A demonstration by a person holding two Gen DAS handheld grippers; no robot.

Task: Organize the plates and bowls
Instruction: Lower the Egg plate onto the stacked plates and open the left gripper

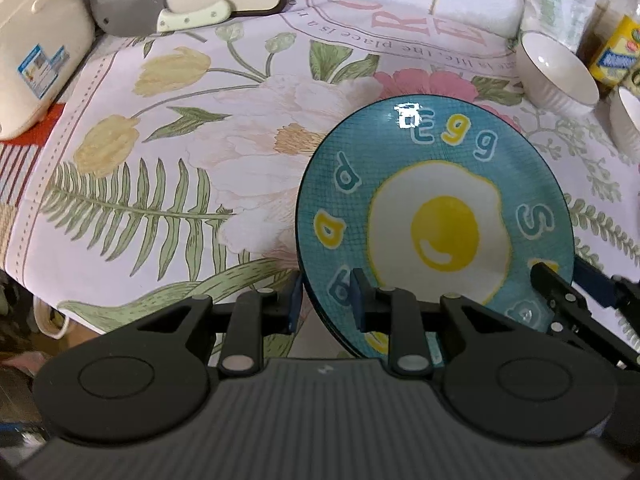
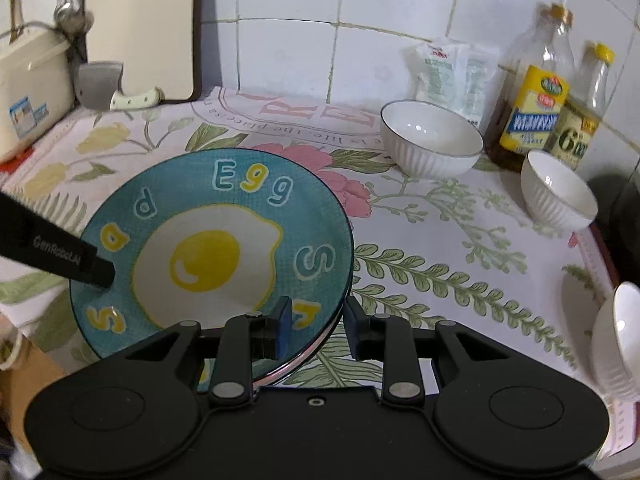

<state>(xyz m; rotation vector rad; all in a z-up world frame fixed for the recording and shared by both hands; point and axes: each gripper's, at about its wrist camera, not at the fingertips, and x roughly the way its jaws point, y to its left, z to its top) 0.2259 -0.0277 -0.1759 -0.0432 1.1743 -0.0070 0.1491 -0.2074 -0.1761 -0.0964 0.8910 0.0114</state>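
Two hand-held grippers flank a teal plate [image 2: 224, 240] painted with a fried egg and the word "Egg", which tops a low stack on a floral tablecloth [image 1: 168, 128]. Nearest the viewer, the left gripper [image 1: 326, 300] straddles the plate's left rim, one blue pad outside the edge and one over the painted face; the pads look closed on the rim, though actual contact is hard to confirm. The right gripper [image 2: 316, 328] straddles the opposite rim in the same manner, its jaws slightly parted around the edge, with the rims of further plates showing beneath the teal one.

Beyond the plate to the right, a ribbed white bowl [image 2: 432, 140] stands upright on the cloth. A second white bowl [image 2: 556, 196] sits further right of the plate, and a third [image 2: 618, 340] lies tilted at the cloth's right edge.

Behind the bowls, against the tiled wall, stand a yellow-labelled oil bottle [image 2: 532, 96], a smaller bottle [image 2: 580, 120] just beside it, and a white packet [image 2: 452, 72]. Far left of the plate, a cleaver [image 2: 116, 88] leans by a cutting board [image 2: 140, 28], next to a cream rice cooker [image 1: 36, 48].
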